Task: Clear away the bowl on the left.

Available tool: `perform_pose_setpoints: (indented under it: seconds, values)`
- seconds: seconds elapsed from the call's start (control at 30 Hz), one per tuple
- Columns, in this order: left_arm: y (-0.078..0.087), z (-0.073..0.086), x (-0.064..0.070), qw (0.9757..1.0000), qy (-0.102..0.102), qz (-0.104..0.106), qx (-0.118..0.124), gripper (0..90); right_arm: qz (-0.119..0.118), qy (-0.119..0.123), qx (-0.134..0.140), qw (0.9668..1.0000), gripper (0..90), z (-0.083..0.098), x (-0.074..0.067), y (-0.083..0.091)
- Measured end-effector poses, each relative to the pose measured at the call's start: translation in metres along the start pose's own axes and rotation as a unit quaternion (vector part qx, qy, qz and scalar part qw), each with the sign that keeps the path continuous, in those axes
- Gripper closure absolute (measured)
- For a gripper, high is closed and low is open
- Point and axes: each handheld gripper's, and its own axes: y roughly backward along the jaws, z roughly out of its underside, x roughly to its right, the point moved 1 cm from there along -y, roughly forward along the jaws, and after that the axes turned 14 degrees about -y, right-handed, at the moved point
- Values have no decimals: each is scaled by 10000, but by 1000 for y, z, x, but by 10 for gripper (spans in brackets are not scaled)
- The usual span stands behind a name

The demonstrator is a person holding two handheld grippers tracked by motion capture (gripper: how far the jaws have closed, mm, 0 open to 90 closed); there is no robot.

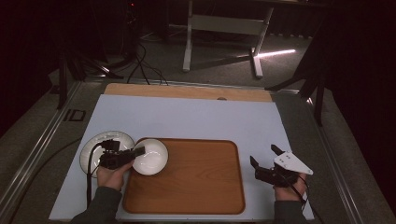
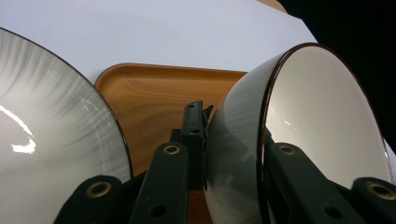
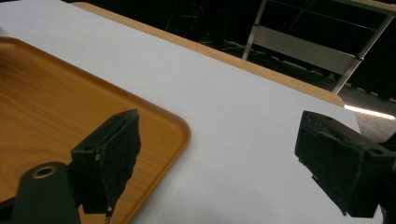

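A white bowl with a dark rim [image 1: 152, 158] [image 2: 317, 116] is over the left end of the wooden tray [image 1: 196, 177] [image 2: 154, 93]. My left gripper [image 1: 137, 152] [image 2: 233, 140] is shut on the bowl's near wall, one jaw outside and one inside. I cannot tell whether the bowl rests on the tray or hangs just above it. A grey-white plate [image 1: 93, 145] [image 2: 46, 140] lies on the table just left of the bowl, under my left hand. My right gripper [image 1: 264, 155] [image 3: 219, 140] stands open to the right of the tray [image 3: 46, 93], nothing between its jaws.
The tray lies on a pale sheet [image 1: 187, 116] [image 3: 224, 93] that covers most of the wooden table. A table frame [image 1: 224, 28] and cables [image 1: 144, 65] stand on the dark floor beyond the far edge.
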Motion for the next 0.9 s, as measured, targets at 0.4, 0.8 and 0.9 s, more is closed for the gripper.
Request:
perform_pose_setpoints:
  seconds: [0.4, 0.8, 0.9]
  values:
    - [-4, 0, 4, 10000, -35, 46, -31, 775, 8, -8, 2, 10000, 139, 0, 0, 0]
    - [-7, -1, 9, 9998, -107, 153, -64, 774, -9, -8, 6, 10000, 139, 0, 0, -1]
    - [-9, 0, 11, 9997, -86, 220, -67, 773, -14, 0, 9, 10000, 139, 0, 0, -1]
